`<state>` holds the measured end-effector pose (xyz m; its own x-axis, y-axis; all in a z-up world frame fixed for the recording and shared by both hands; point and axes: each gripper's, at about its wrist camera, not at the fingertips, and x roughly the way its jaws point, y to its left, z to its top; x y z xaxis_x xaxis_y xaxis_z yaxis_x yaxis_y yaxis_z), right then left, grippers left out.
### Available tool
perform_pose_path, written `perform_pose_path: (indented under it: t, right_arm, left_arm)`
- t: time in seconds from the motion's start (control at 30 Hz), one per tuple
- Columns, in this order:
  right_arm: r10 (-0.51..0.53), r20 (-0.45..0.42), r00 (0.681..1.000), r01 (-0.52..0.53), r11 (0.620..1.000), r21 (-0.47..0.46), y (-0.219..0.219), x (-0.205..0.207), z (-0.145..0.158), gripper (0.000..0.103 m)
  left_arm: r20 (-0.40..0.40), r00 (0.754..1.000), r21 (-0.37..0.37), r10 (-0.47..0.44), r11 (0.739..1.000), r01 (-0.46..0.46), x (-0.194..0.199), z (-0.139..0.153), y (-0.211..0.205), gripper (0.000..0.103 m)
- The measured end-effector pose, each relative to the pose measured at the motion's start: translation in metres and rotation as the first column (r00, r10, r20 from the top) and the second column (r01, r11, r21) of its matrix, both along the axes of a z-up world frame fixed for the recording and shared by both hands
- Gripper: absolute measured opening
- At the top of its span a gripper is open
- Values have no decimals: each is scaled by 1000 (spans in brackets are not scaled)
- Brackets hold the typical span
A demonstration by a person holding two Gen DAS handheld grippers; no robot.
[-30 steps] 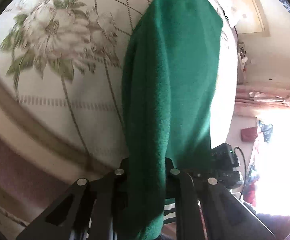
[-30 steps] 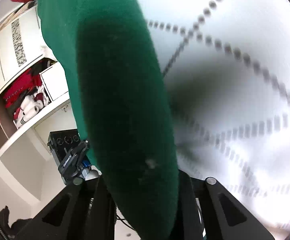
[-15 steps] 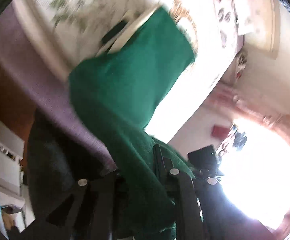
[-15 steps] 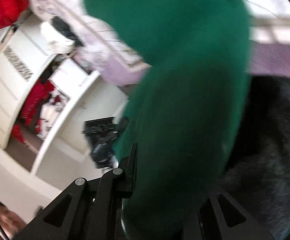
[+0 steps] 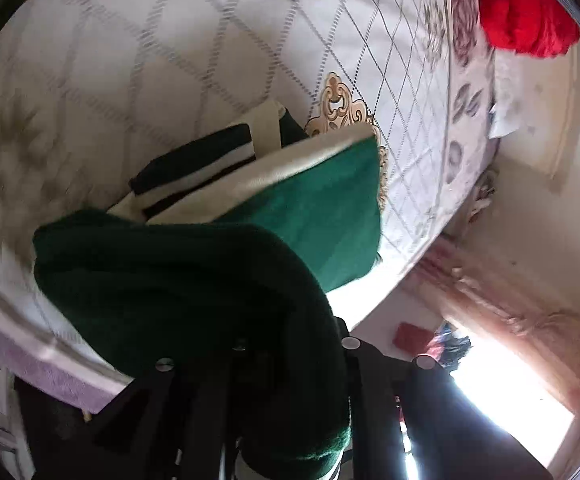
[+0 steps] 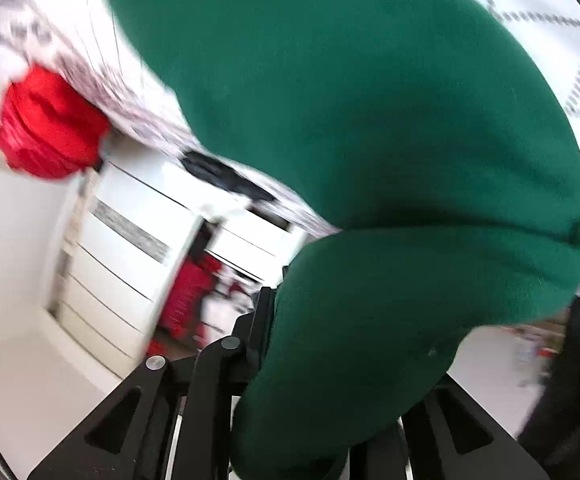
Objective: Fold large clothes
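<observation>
**Q:** Two grippers appear, one per view; how does each stand?

**A:** Left gripper [image 5: 290, 344]: it looks down at an angle over the bed [image 5: 138, 64], its black fingers rising from the lower edge of the picture, jaws clenched on a thick roll of the green garment [image 5: 194, 280]. Right gripper [image 6: 330, 344]: it points about level, rolled so that the white wardrobe [image 6: 130, 264] behind it runs on a slant. Its jaws have just been opening a little, with the green cloth between them; the cloth fills the gap and covers the right-hand finger, so the grip reads as grasping the garment.

**Q:** How does the garment look?

**A:** Dark green fleece-like cloth with a cream panel [image 5: 290, 168] and a dark band striped in white [image 5: 194, 164] at its far end. In the left view the near part is rolled into a fat fold; the far part lies flatter on the quilted, diamond-stitched bed cover. In the right view the cloth is blurred and bulges over most of the picture.

**Q:** Where is it, and which way does it run?

**A:** It lies on the bed's near side and reaches back to both grippers. In the left view its long axis runs from the gripper up and away toward the striped band, which points to the middle of the bed. A red bundle [image 5: 526, 12] sits well apart at the far top right.
</observation>
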<state>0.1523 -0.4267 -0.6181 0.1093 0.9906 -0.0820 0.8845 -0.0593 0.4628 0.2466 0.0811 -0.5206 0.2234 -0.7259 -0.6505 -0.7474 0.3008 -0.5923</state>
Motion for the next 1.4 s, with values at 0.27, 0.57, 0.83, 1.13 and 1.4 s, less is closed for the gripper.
perform_pose_path:
  t: [0.27,0.57,0.83,1.13,1.4]
  right_arm:
    - [-301,-34,953,303,952,49,-33,21,-37,79]
    - [-263,221,939,288,954,-87,-93,69,21,91]
    - [450,470,759,-42,754,-655,-138,125,78,91]
    - [763,408,501,-232,573,-786,-85,163,-21,91]
    - [448,339,827,-111,722,-683,-121,62,-18,54]
  left_arm:
    - [61,997,-23,-54,998,56,56,16,-14,55]
    - [220,972,106,-86,992,63,100,34,-19,69]
    - [184,934,556,-306,816,158,64,36,-36,70]
    - [110,937,628,-331,754,193,42,-22,-42,69]
    - [189,909,679,-371,719,152,37,17,-29,86]
